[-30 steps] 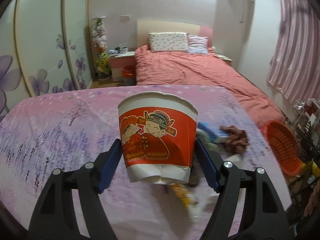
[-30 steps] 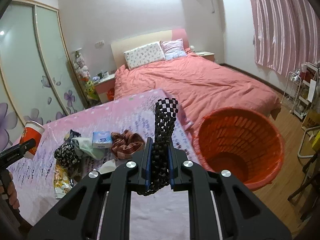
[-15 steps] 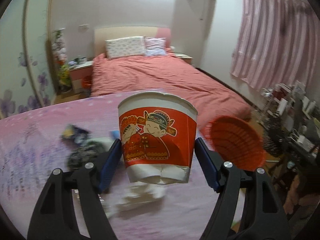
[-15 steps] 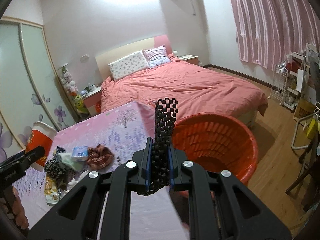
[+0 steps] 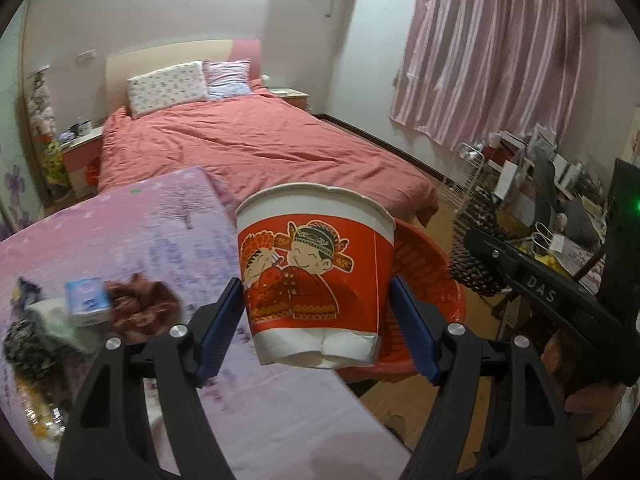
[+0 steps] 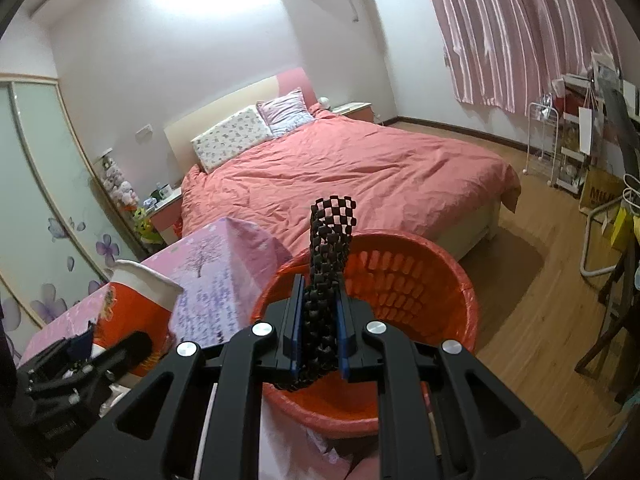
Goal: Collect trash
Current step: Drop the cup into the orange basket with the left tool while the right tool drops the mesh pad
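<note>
Left wrist view shows the left gripper (image 5: 316, 312) holding a big paper cup (image 5: 314, 276) between its two blue pads. The cup is red and white with two smiling cartoon people on it, and it is tipped a little. Its bottom edge looks bent. Behind the cup is a red basket (image 5: 432, 276), partly hidden by it. The basket stands on the floor just beside a table with a pink flowery cloth (image 5: 168, 232). On the left part of that table lies a pile of trash: a small blue and white pack (image 5: 86, 300), a brown crumpled thing (image 5: 138, 308) touching it, and some dark and pale bits that are too blurry to name. At the right edge is the right gripper (image 5: 472, 256), held by a hand (image 5: 588, 404). Right wrist view shows the right gripper (image 6: 320, 344) squeezed tight on a strip of black net (image 6: 330, 264). The strip stands up between the pads and curls over at the top. It is over the open mouth of the red basket (image 6: 416, 276). The cup (image 6: 136, 308) shows at the left, over the table's edge. A bed with a pink cover (image 6: 360, 176) is farther back.
</note>
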`<state>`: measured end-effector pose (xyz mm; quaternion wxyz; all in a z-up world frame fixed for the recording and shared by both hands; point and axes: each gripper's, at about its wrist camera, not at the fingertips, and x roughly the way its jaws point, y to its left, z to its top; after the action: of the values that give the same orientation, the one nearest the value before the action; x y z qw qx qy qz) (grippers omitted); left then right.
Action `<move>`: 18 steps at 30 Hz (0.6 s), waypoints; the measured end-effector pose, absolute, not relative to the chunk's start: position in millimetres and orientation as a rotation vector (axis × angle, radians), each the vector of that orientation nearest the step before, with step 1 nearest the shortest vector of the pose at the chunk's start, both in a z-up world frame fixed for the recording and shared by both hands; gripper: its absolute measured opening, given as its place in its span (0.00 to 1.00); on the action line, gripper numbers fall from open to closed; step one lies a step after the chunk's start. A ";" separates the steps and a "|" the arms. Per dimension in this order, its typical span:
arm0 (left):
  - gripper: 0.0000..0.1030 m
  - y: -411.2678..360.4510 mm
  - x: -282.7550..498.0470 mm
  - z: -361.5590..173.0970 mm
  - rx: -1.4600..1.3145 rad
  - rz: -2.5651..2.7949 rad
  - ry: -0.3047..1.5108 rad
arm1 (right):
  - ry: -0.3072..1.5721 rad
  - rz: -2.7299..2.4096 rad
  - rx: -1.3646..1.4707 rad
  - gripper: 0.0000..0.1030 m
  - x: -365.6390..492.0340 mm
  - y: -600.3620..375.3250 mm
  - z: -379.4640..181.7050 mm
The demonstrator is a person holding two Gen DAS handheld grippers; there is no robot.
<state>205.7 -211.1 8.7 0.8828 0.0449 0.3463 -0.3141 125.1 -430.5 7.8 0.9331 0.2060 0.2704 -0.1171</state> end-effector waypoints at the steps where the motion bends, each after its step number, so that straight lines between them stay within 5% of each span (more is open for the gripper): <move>1: 0.70 -221.6 205.8 5.1 0.099 -0.666 0.725 | 0.554 -0.241 0.427 0.14 125.8 -432.9 6.1; 11: 0.71 -283.4 230.4 -35.9 0.165 -0.689 0.776 | 0.565 -0.252 0.511 0.15 142.2 -474.4 -15.9; 18: 0.76 -288.7 245.1 -55.9 0.192 -0.632 0.829 | 0.606 -0.248 0.552 0.36 150.2 -483.6 -33.0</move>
<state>245.1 -288.7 -55.9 0.8627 0.0914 0.3956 -0.3014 150.2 -483.6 -33.0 0.9098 0.2677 0.2936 -0.1204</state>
